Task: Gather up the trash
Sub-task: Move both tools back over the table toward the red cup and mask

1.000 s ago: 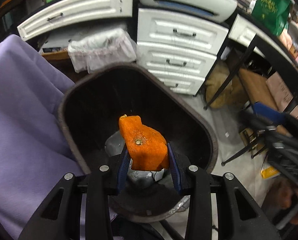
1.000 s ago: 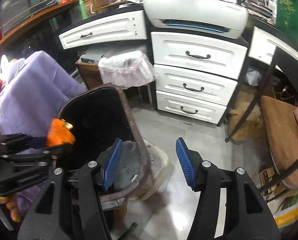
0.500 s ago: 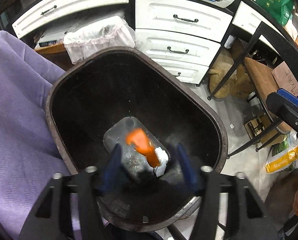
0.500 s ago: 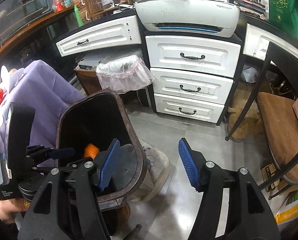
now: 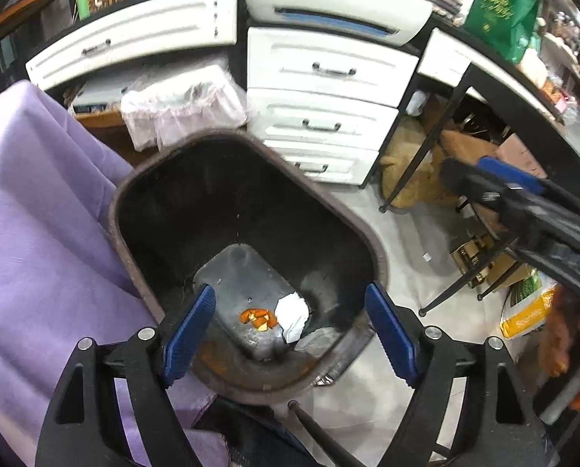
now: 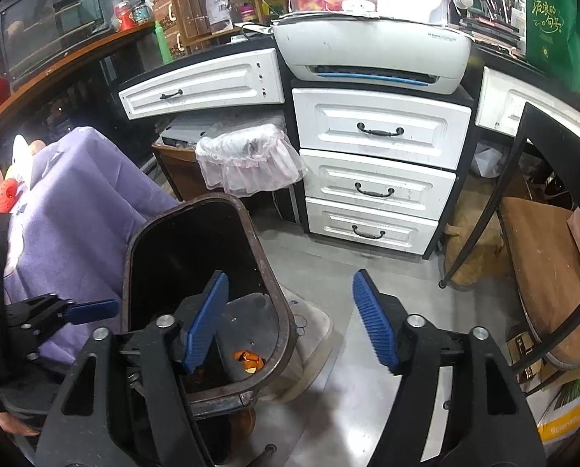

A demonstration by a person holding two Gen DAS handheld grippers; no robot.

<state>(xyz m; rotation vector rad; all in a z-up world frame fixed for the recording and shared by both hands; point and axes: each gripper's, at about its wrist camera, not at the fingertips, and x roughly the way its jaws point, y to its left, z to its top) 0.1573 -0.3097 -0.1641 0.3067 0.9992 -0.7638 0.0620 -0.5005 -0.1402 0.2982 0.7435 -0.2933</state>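
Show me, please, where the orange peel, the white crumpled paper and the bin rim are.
orange peel (image 5: 258, 318): left wrist view, middle of the pieces.
white crumpled paper (image 5: 292, 316): left wrist view, its centre.
bin rim (image 5: 212, 137): left wrist view, far edge.

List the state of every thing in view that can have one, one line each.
Left gripper: jaws opening, nothing between them.
Right gripper: jaws opening, empty.
Trash bin: uncovered, nearly empty.
Orange peel: lying on the bin floor.
White tissue: crumpled, beside the peel.
Stacked drawers: all shut.
Lined basket: bag folded over its rim.
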